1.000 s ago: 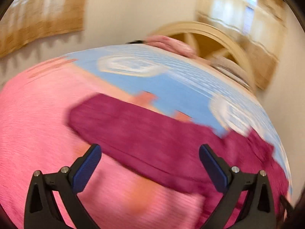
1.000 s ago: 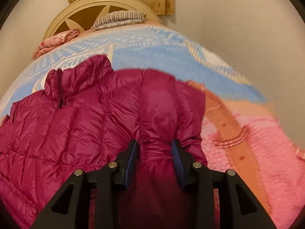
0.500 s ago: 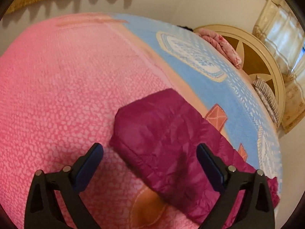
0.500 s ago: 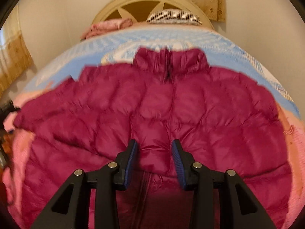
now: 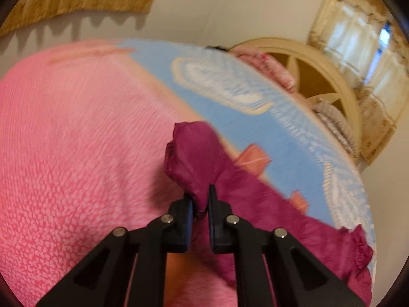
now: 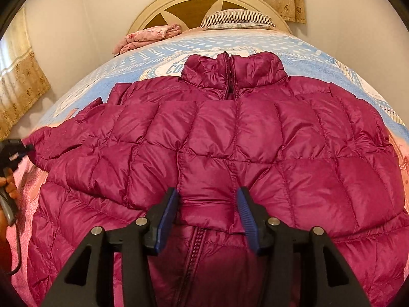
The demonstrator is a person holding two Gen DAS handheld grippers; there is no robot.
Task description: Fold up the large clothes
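two views, one per gripper. left wrist view: left gripper [image 5: 200,199] has its two fingers drawn together and clamped on the cuff end of the jacket sleeve [image 5: 196,158]; the jaws have just been closing, with the magenta fabric bunched between the pads and bulging out past the fingertips. the rest of the sleeve trails to the right and near, lying over the bedspread [image 5: 76,140], which is pink on the left and blue with white patches on the far right. a cream headboard [image 5: 329,76], a striped pillow [image 5: 334,120] and a floral bundle [image 5: 271,66] sit at the far right; the picture is somewhat blurred. right wrist view: the puffer jacket [image 6: 255,138] lies flat on the bed, collar far, zipper near, filling the middle of the frame. one sleeve is folded across the chest, its cuff [image 6: 204,204] near and centre. right gripper [image 6: 207,209] straddles that cuff with fingers apart; the jaws have just been opening, the cuff sits between the blue pads [image 6: 167,212], and i cannot tell whether they press on it. at the far left edge the other gripper, held in a hand [image 6: 9,186], touches the outstretched sleeve end.
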